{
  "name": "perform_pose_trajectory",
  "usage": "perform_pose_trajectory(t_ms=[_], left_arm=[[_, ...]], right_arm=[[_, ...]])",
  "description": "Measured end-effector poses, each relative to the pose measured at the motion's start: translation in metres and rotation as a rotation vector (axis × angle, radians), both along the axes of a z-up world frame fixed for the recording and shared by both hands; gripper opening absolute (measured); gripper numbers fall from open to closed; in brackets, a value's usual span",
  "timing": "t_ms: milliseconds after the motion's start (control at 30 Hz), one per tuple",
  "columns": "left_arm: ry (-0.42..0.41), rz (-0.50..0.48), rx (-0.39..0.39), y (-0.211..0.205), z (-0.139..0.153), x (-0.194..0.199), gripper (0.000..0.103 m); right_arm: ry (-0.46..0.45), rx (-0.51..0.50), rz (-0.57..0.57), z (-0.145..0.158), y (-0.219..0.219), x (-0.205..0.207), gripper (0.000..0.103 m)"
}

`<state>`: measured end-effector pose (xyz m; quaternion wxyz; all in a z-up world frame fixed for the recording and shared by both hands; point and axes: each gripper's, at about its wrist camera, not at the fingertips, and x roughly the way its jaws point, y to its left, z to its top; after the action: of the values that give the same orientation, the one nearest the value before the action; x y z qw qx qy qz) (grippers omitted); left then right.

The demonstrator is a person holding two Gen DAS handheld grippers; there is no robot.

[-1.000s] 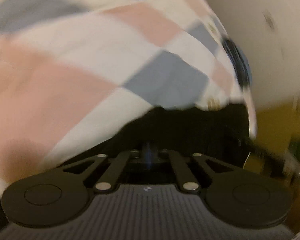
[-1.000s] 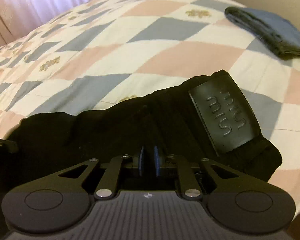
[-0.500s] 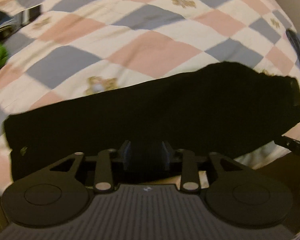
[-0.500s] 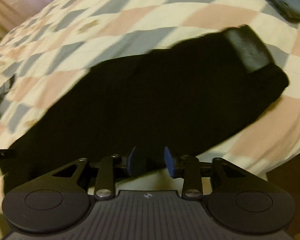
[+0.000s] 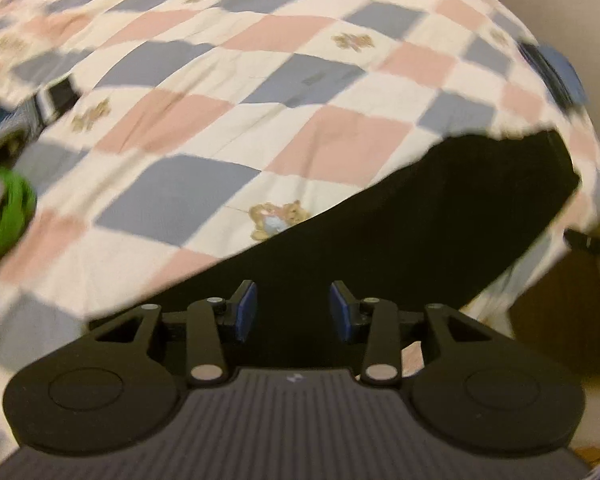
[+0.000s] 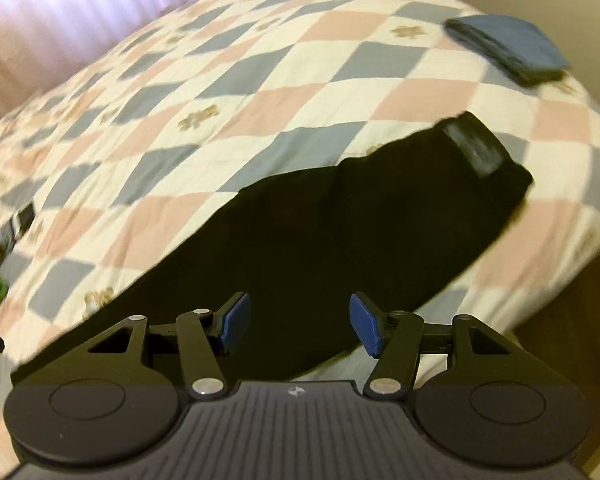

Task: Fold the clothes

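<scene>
A black garment [image 6: 340, 232] lies stretched along the near edge of the bed, with a leather patch [image 6: 474, 148] at its far right end. It also shows in the left wrist view [image 5: 420, 232]. My left gripper [image 5: 293, 312] is open and empty, above the garment's near edge. My right gripper [image 6: 296, 324] is open and empty, just above the garment's middle. Both views are motion-blurred.
The bed has a pink, grey and white checked quilt [image 6: 260, 80]. A folded blue garment [image 6: 504, 48] lies at the far right, also in the left wrist view [image 5: 556, 76]. Green and dark clothes [image 5: 4, 208] sit at the left edge. Curtains [image 6: 60, 20] hang behind.
Both grippers have opened and let go of the black garment, which now lies flat on the bed. Both have pulled back and up from it.
</scene>
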<state>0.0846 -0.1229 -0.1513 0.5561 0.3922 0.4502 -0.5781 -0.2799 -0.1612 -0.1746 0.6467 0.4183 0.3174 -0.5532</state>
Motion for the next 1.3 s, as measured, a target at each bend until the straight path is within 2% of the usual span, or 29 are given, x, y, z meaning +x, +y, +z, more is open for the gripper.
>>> perform_pose_trajectory(t_ms=[133, 267, 500, 767, 900, 1033, 1167, 1300], left_arm=[[-0.026, -0.189, -0.040, 0.007, 0.014, 0.027, 0.036], [-0.036, -0.275, -0.067, 0.021, 0.037, 0.048, 0.042], [-0.029, -0.372, -0.122, 0.048, 0.063, 0.061, 0.043], [0.029, -0.435, -0.155, 0.070, 0.062, 0.083, 0.045], [0.161, -0.344, -0.123, 0.068, 0.034, 0.147, 0.045], [0.177, -0.193, -0.010, 0.066, -0.017, 0.213, 0.045], [0.290, -0.058, 0.081, 0.071, -0.071, 0.255, 0.045], [0.355, 0.043, 0.148, 0.081, -0.118, 0.273, 0.046]], right_arm=[[0.025, -0.042, -0.167, 0.010, 0.044, 0.051, 0.058], [0.011, -0.027, -0.282, 0.034, 0.091, 0.112, 0.058], [-0.013, -0.087, -0.279, 0.079, 0.149, 0.190, 0.064], [-0.013, -0.122, -0.272, 0.086, 0.179, 0.230, 0.064], [-0.006, -0.091, -0.228, 0.065, 0.188, 0.249, 0.064], [0.001, -0.037, -0.139, 0.027, 0.196, 0.280, 0.064], [0.051, 0.012, 0.061, -0.020, 0.203, 0.335, 0.063], [0.129, 0.013, 0.284, -0.062, 0.217, 0.399, 0.062]])
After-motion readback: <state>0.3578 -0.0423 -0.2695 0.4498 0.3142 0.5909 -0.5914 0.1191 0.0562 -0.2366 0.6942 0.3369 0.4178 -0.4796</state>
